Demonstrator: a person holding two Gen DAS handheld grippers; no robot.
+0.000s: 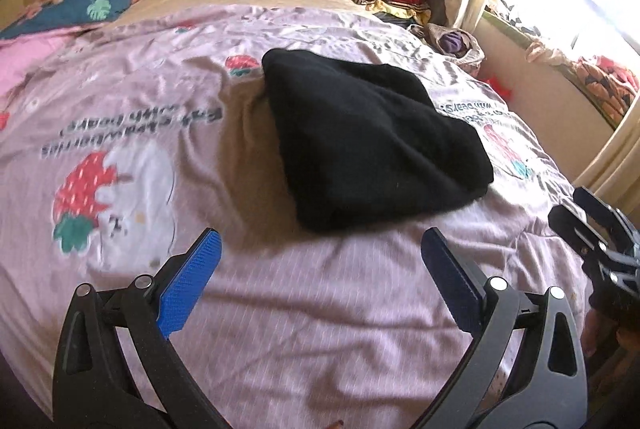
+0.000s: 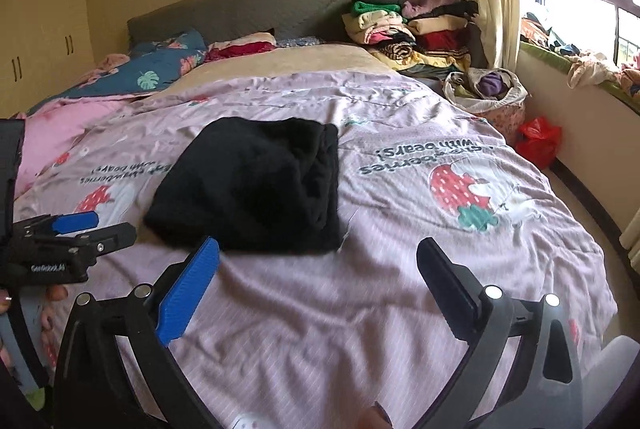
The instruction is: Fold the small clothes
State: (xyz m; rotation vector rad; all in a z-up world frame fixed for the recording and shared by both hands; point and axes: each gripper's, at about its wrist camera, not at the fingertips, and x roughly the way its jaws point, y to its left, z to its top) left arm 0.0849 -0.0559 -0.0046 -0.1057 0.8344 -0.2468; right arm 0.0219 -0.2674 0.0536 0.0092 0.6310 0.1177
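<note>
A black garment [image 1: 368, 141] lies folded into a thick packet on the pink strawberry-print bedspread [image 1: 280, 309]. It also shows in the right wrist view as the black garment [image 2: 256, 189], flat on the bedspread [image 2: 360, 309]. My left gripper [image 1: 320, 253] hovers open above the cover, short of the garment's near edge, with nothing between its blue pads. My right gripper [image 2: 320, 257] is open too, just short of the garment's near right corner, and holds nothing. Each gripper appears at the edge of the other's view: the right gripper [image 1: 592, 229], the left gripper [image 2: 68, 237].
A stack of folded clothes [image 2: 412, 25] stands at the head of the bed, right side. A laundry basket [image 2: 488, 93] and a red bag [image 2: 538, 141] sit on the floor beside the bed. Pillows and a blue quilt [image 2: 160, 69] lie at the back left. A window sill [image 2: 580, 69] carries more clothes.
</note>
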